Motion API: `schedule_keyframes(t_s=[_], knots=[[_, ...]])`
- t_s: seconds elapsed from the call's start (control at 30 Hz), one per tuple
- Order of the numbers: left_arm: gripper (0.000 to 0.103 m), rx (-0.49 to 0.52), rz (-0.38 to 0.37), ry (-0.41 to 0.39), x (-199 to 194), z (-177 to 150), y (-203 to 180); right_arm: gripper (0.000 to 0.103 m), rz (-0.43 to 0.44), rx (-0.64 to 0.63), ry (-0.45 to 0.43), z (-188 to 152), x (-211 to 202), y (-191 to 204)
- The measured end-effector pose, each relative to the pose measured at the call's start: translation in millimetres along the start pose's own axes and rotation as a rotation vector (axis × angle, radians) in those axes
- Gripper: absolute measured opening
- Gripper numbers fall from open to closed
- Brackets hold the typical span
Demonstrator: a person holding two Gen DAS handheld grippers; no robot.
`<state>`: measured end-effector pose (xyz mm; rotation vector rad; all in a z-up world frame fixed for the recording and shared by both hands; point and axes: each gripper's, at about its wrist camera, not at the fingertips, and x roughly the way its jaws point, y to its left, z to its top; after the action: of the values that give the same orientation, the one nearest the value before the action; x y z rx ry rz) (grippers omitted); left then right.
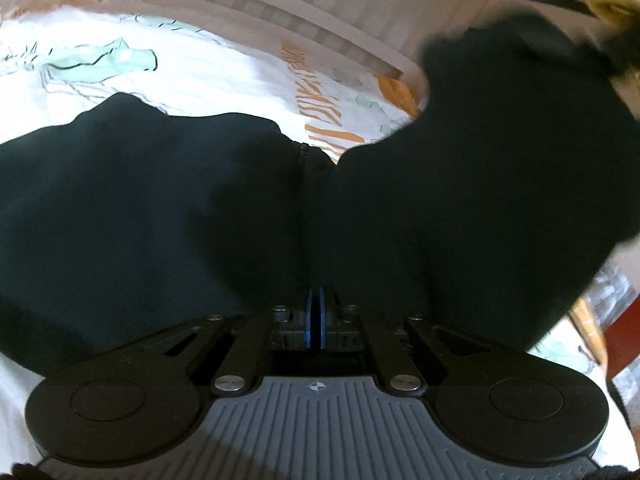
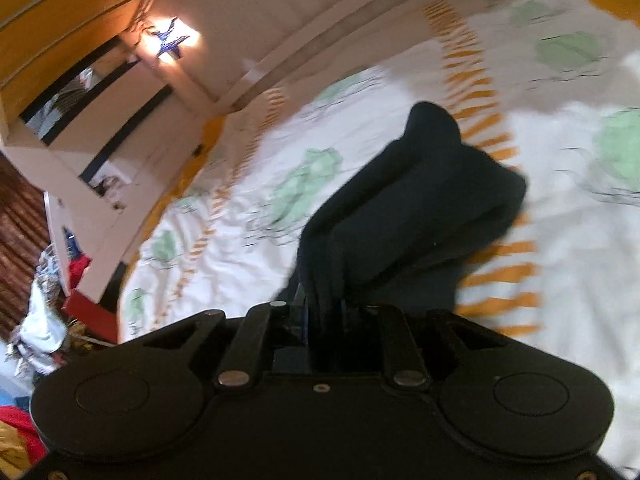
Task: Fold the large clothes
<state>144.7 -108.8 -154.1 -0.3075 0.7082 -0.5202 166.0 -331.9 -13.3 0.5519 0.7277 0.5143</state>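
- Left wrist view: the left gripper (image 1: 319, 312) has its blue-edged pads pressed together, pinching a fold of a dark garment (image 1: 160, 208).
- The cloth spreads wide to both sides of the pinch, its long axis running left to right, with a seam running straight away from the fingers.
- Its right part is lifted and blurred; the edges are cut off by the frame.
- Right wrist view: the right gripper (image 2: 324, 312) is clamped on a bunched end of the dark garment (image 2: 420, 200), its fingertips hidden in cloth.
- Here the cloth stretches away up and right, over a white bedsheet (image 2: 240, 208) printed green and orange.
- Beyond lies a pale bed frame (image 2: 280, 52).
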Motion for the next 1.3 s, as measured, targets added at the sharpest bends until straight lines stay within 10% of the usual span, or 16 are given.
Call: schedule_keyframes(t_s=[0.6,0.83,1.07,1.3], knots=[[0.008,-0.008,-0.043,0.076,-60.7,-10.3,43.3,0.030,0.067,-0.123,0.412,-54.1,203.8,70.9],[0.026,0.121,-0.055,0.067,-91.0,-13.9,32.2,0.073,0.174,-0.096,0.290,-41.5,164.0,67.6],[0.028,0.335,-0.086,-0.044,-130.2,-7.5,5.6,0.076,0.159,-0.137,0.069,-20.2,87.3,46.0],[0.055,0.541,-0.008,-0.227,-143.4,18.9,-23.1,0.077,-0.014,-0.221,-0.120,-19.2,57.1,32.5]])
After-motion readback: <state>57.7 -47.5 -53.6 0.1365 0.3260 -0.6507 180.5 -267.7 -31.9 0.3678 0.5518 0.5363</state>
